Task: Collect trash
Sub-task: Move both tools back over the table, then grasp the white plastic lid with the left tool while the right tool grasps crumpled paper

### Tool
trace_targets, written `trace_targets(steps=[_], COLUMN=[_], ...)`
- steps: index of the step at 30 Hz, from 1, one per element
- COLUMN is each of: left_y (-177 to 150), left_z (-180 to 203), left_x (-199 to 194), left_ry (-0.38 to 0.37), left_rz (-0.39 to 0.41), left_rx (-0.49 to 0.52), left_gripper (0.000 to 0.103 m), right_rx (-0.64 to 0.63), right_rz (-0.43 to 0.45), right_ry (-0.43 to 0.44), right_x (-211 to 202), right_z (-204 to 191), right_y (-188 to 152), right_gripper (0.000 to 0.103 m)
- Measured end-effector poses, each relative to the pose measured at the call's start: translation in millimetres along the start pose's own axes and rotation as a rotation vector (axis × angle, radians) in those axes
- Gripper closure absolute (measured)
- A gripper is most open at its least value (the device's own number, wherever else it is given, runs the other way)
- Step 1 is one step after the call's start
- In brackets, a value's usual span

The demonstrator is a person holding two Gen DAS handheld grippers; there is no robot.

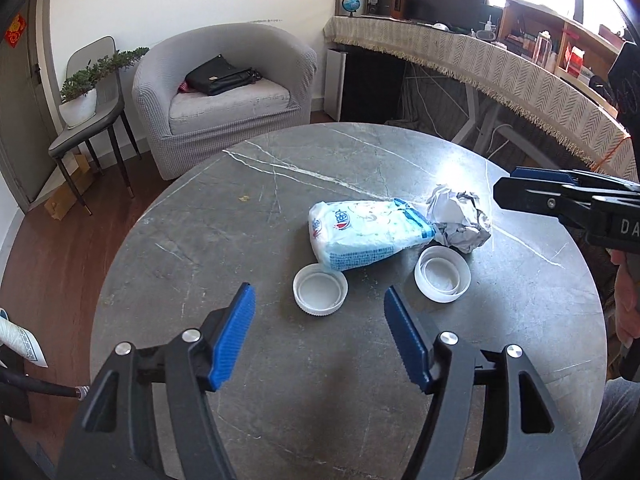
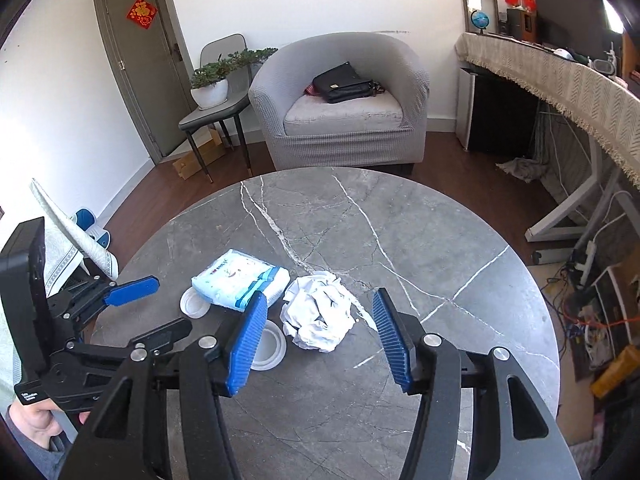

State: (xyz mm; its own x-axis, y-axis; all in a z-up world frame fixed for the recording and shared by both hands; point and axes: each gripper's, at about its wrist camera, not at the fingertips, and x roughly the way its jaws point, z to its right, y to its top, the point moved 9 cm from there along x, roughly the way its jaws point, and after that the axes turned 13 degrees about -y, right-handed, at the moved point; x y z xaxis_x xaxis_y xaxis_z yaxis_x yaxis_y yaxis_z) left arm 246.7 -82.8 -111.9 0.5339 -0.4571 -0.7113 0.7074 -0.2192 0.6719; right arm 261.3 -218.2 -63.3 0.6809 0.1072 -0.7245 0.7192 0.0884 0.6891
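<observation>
My left claw (image 1: pixel 320 336) hangs spread over the near side of the round grey table (image 1: pixel 240 240), nothing between its blue pads, and my right claw (image 2: pixel 320 340) gapes too, empty, just above the crumpled paper ball (image 2: pixel 318 314). Trash sits bunched mid-table: tissue packet (image 1: pixel 368 234) touching the paper ball, one white lid (image 1: pixel 320 289) at the packet's near corner, the other lid (image 1: pixel 442 274) beside the ball. Beyond, a grey armchair (image 1: pixel 228 92) holds a black bag (image 1: pixel 220 76).

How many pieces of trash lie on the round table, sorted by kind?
White plastic lids: 2, one nearer the left gripper, one beside the paper
Crumpled paper ball: 1
Blue-and-white tissue pack: 1
Total: 4
</observation>
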Motion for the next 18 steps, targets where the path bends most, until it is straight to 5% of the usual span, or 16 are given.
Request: trace_targets(steps=[12, 18], left_y=[1.7, -4.3], left_z=[-7.3, -8.2], left_x=[10.2, 2.9], left_ry=[0.029, 0.028], left_rz=[-0.041, -0.038], left_rx=[-0.025, -0.018], left_gripper=[0.07, 0.07], right_rx=[-0.065, -0.074], right_rz=[-0.025, -0.027], right_ry=[0.001, -0.005], right_x=[5.4, 10.6], right_z=[-7.6, -13.9], right_y=[-10.6, -8.5], right_gripper=[0.047, 0.047])
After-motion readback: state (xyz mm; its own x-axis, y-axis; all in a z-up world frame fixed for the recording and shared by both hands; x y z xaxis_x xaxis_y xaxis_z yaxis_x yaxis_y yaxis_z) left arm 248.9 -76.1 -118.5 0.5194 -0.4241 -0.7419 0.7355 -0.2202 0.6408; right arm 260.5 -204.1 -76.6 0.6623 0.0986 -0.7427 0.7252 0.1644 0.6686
